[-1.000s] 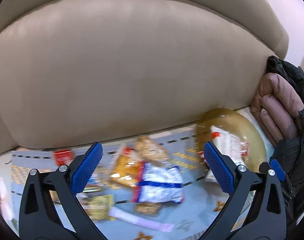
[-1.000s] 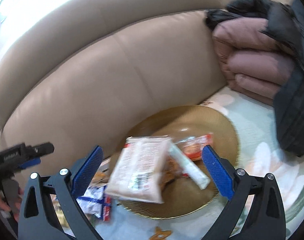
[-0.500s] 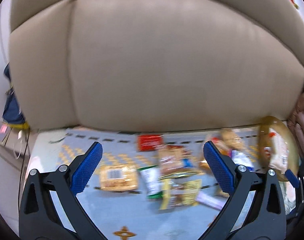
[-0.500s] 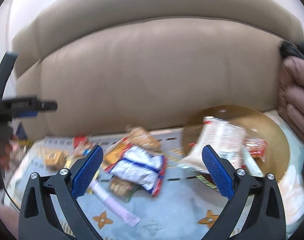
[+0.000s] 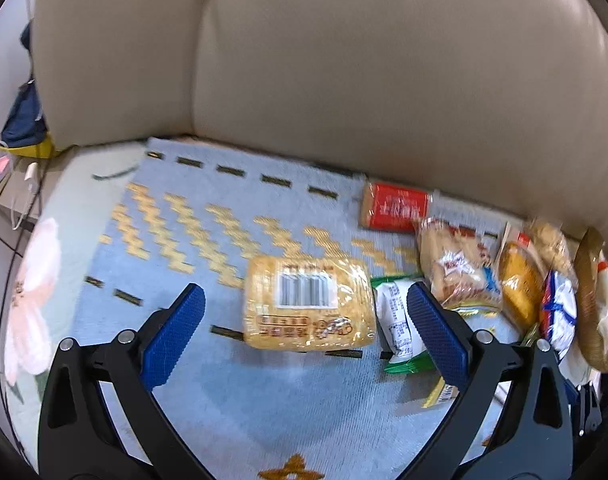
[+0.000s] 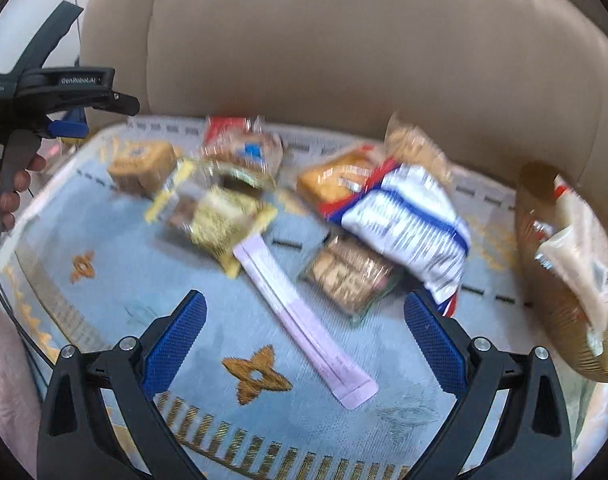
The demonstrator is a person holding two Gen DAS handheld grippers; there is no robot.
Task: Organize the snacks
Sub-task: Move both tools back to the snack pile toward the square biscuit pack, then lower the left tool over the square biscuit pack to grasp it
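Observation:
Several snack packs lie on a blue patterned mat on a beige sofa. In the left wrist view my left gripper stands open just before a yellow cake pack with a barcode; a green-edged white packet, a bread pack and a red box lie to its right. In the right wrist view my right gripper is open above a long lilac stick sachet, with a brown biscuit pack and a white-and-blue bag beyond. A golden plate at far right holds a pale bag.
The sofa backrest rises right behind the snacks. A hand holds the left gripper's handle at the left edge of the right wrist view. A dark blue item and a side surface with cables sit beyond the sofa's left end.
Both grippers have swung left, away from the golden plate, and dropped closer to the mat. The yellow cake pack now sits between the left fingers' line; the lilac sachet lies under the right gripper.

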